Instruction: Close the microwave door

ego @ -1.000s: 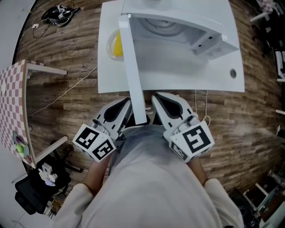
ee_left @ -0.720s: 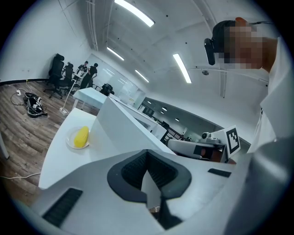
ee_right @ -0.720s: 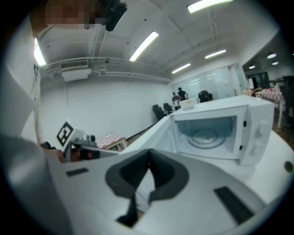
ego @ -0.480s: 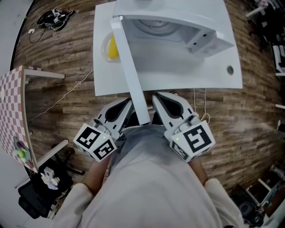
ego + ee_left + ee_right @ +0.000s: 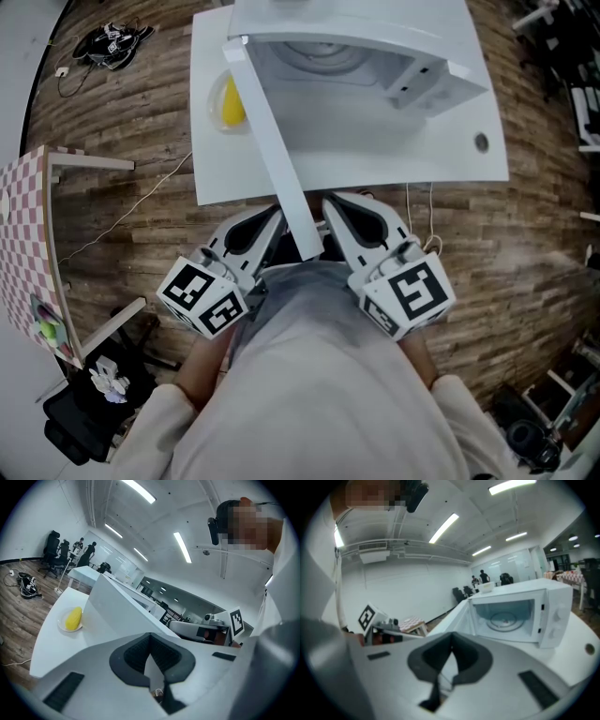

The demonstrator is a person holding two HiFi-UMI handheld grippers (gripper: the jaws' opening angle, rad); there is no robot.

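A white microwave (image 5: 375,56) stands on a white table (image 5: 375,164), its cavity and glass turntable open to view (image 5: 506,618). Its door (image 5: 277,159) is swung wide open, with its free edge pointing out over the table's near edge between my two grippers. The left gripper (image 5: 272,217) hangs just left of the door's end, and the right gripper (image 5: 330,204) just right of it, both held close to the person's body. In the gripper views the left gripper (image 5: 150,637) and the right gripper (image 5: 451,648) are shut, with nothing between the pads.
A yellow corn cob on a small plate (image 5: 231,101) lies on the table left of the door. A cable hole (image 5: 481,142) sits near the table's right corner. On the wooden floor stand a checkered side table (image 5: 23,234) and a black chair (image 5: 80,412), with cables (image 5: 117,37) beyond.
The head view has shifted slightly, so the table and microwave sit a little higher and further left. Both grippers stay in the same place, still shut.
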